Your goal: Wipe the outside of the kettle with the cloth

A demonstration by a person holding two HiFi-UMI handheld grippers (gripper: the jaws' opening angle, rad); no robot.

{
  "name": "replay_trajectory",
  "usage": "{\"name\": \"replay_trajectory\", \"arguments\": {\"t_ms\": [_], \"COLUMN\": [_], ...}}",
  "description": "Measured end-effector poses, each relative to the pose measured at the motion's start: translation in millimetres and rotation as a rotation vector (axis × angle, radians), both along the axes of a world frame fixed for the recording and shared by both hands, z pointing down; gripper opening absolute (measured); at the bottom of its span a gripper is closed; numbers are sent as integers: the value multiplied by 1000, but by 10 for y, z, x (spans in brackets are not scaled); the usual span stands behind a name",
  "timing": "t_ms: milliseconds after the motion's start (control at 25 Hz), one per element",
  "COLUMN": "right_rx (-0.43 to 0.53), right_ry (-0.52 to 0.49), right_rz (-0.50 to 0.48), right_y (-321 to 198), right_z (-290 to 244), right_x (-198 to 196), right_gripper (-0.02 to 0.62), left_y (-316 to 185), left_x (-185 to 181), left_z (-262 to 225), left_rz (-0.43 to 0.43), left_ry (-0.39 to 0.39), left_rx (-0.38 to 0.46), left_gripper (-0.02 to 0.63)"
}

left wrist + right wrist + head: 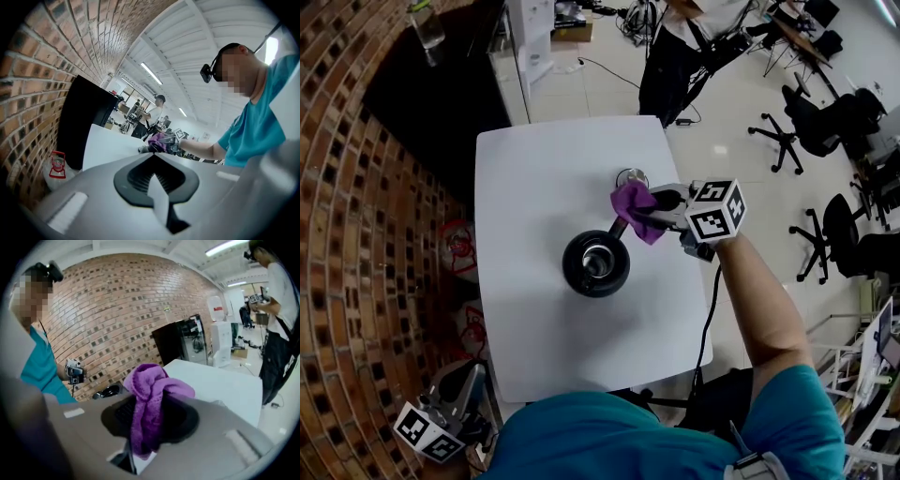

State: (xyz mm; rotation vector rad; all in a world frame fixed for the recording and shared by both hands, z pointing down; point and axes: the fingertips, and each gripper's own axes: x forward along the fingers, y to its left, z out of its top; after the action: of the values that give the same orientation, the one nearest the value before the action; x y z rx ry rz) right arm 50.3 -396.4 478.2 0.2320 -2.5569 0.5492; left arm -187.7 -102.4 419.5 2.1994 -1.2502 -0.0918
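A black kettle (595, 263) stands open-topped in the middle of the white table (544, 169). My right gripper (649, 214) is just to its upper right, shut on a bunched purple cloth (635, 209) that hangs by the kettle's handle side. In the right gripper view the cloth (149, 404) droops out of the gripper (140, 446), with the kettle (108, 391) dark beyond it. My left gripper (469, 384) hangs low off the table's near left corner, away from the kettle. In its own view this gripper (157, 197) is shut on nothing, and the cloth (159, 139) shows far off.
A small round metal lid (631, 176) lies on the table behind the cloth. A brick wall (356, 234) curves along the left, with red-printed bags (459, 246) on the floor beside the table. Office chairs (811, 122) and a standing person (675, 47) are farther off.
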Motion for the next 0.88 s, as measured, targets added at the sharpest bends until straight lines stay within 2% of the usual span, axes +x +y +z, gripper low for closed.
{"name": "replay_trajectory", "arguments": {"t_ms": [200, 520, 600, 720, 800, 880], "right_rx": [-54, -138, -136, -27, 121, 274], "right_ry": [-118, -130, -81, 28, 67, 79], "right_rz": [63, 153, 165, 171, 148, 87], "right_y": [-93, -69, -4, 135, 259, 420], "right_z": [130, 777, 913, 817, 400, -105], "right_x": [81, 187, 221, 376, 446, 349], "right_gripper": [94, 94, 94, 94, 94, 94], "left_y": [1, -50, -57, -67, -75, -81], "left_x": [48, 105, 118, 131, 126, 90], "left_z": [25, 32, 44, 12, -35, -69], "left_rz": [7, 21, 21, 23, 24, 19], "left_ry": [-6, -14, -9, 1, 9, 21], "left_rx": [-9, -19, -23, -13, 5, 19], "left_gripper": [2, 2, 2, 2, 2, 2]}}
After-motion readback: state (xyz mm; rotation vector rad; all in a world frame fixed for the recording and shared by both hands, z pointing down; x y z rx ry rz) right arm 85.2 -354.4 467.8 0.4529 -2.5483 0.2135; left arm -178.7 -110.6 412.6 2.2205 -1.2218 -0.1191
